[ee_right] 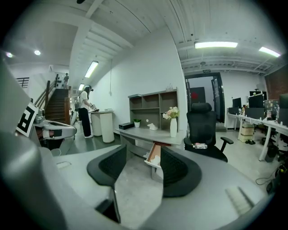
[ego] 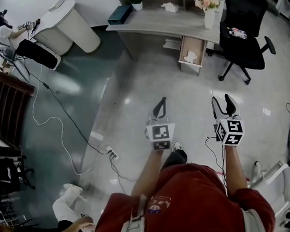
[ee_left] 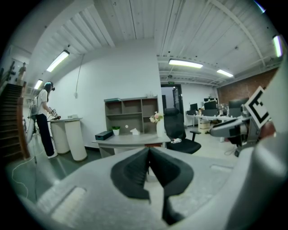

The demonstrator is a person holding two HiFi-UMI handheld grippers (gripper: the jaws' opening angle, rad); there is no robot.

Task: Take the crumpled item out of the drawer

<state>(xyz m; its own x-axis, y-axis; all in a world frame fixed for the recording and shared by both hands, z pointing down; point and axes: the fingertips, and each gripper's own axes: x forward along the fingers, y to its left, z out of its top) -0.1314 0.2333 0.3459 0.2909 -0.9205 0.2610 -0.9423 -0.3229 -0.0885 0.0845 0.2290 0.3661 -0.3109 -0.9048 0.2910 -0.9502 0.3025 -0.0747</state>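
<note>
Far ahead, a grey desk point(ego: 154, 20) has its wooden drawer point(ego: 184, 46) pulled open. A crumpled white item point(ego: 191, 57) lies inside it. Between the right gripper's jaws in the right gripper view, the drawer point(ee_right: 154, 152) and the crumpled item point(ee_right: 156, 160) show in the distance. My left gripper point(ego: 160, 106) hangs over the floor well short of the desk, its jaws shut with nothing between them point(ee_left: 148, 155). My right gripper point(ego: 222, 105) is beside it, open and empty point(ee_right: 143, 168).
A black office chair point(ego: 243, 38) stands right of the drawer. A white vase of flowers point(ego: 208, 10) sits on the desk's right end. Cables and a power strip point(ego: 110, 152) lie on the floor at left. A person works at a white counter point(ego: 68, 22) far left.
</note>
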